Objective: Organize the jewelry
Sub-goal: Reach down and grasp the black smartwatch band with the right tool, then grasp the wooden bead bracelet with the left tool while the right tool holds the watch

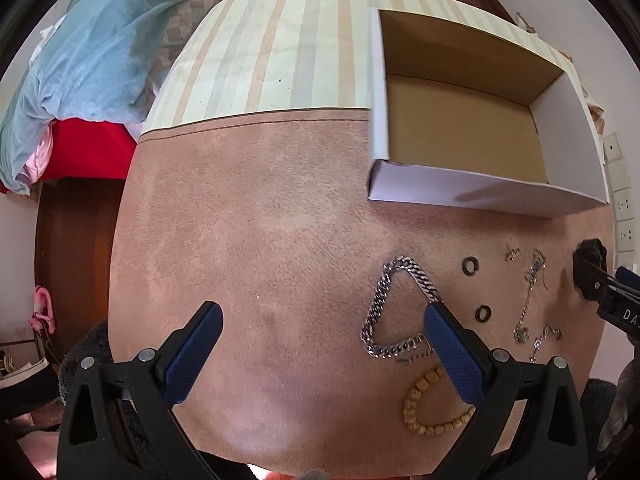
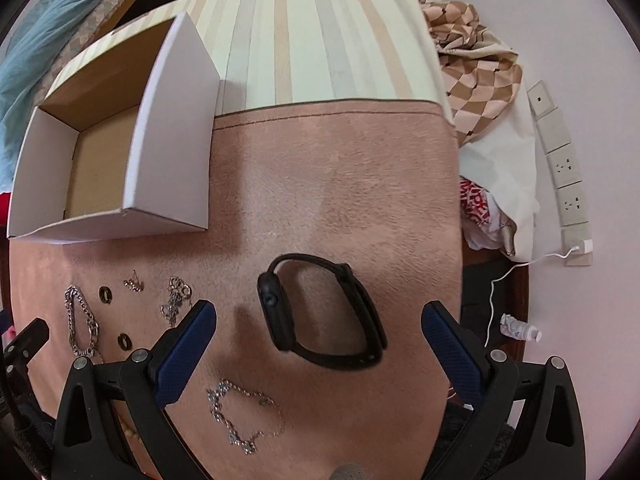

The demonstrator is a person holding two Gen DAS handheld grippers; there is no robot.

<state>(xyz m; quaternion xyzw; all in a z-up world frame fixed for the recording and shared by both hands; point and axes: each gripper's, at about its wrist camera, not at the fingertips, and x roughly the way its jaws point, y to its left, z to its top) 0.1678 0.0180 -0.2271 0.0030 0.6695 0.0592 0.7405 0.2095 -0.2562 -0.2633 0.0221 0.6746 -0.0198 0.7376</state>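
An open cardboard box (image 1: 460,136) with white walls stands at the back of the pink suede mat (image 1: 248,248); it also shows in the right wrist view (image 2: 100,160) and looks empty. Jewelry lies in front of it: a thick silver chain (image 1: 384,312), a wooden bead bracelet (image 1: 424,408), two dark rings (image 1: 471,266) (image 1: 484,313), a small earring (image 1: 511,254) and thin chains (image 1: 528,304). A black smartwatch (image 2: 320,312) lies between the fingers of my open, empty right gripper (image 2: 320,320). My left gripper (image 1: 324,320) is open and empty, its right finger (image 1: 452,344) over the silver chain.
A striped cloth (image 1: 280,48) covers the surface behind the mat. Blue and red fabric (image 1: 80,60) is piled at the left. Checked cloth (image 2: 472,52), wall sockets (image 2: 568,184), a white cable (image 2: 516,268) and a small tube (image 2: 520,330) are at the right.
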